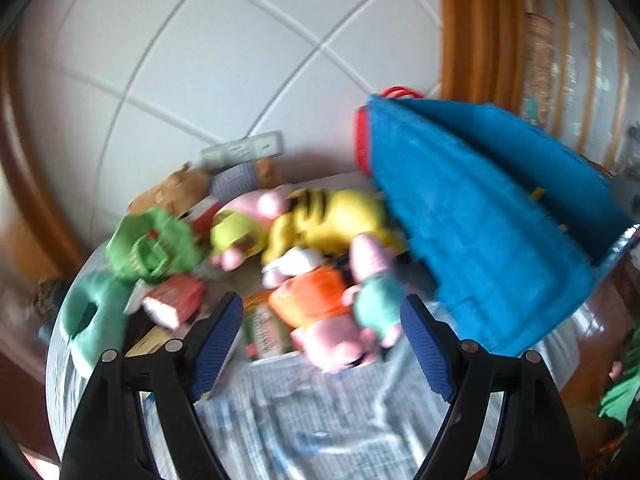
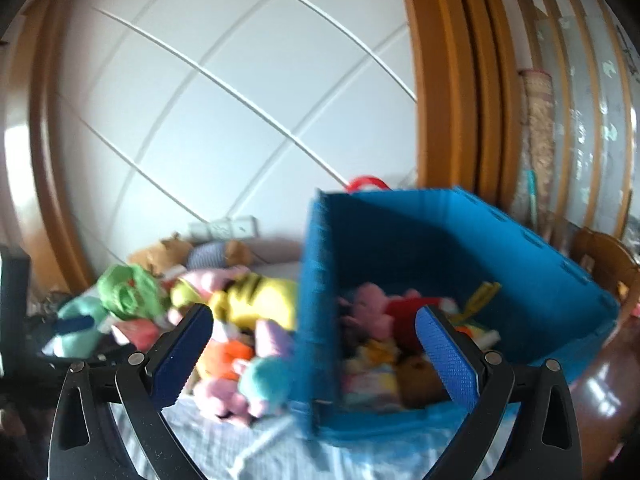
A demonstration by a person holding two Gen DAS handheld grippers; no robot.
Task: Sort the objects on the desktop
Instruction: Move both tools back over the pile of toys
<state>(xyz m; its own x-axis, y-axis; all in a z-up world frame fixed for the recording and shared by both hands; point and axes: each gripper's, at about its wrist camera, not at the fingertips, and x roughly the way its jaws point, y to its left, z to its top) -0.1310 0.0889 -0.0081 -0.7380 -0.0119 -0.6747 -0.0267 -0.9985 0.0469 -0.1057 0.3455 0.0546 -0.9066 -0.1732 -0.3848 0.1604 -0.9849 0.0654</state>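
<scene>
A pile of plush toys lies on the cloth-covered table: a yellow striped plush (image 1: 328, 216), a pink plush in orange (image 1: 320, 312), a green toy (image 1: 152, 248) and a brown bear (image 1: 176, 192). A blue storage bin (image 1: 480, 216) stands to the right. In the right wrist view the bin (image 2: 320, 320) holds several toys, among them a pink plush (image 2: 370, 308). My left gripper (image 1: 320, 344) is open and empty, just before the pink plush. My right gripper (image 2: 316, 360) is open and empty, straddling the bin's near left wall. Both views are blurred.
A red snack box (image 1: 176, 300) and a green packet (image 1: 264, 332) lie among the toys. A white tiled wall with a power strip (image 1: 244, 148) is behind. A wooden door frame (image 2: 452, 80) stands at the right. The yellow plush also shows in the right wrist view (image 2: 256, 300).
</scene>
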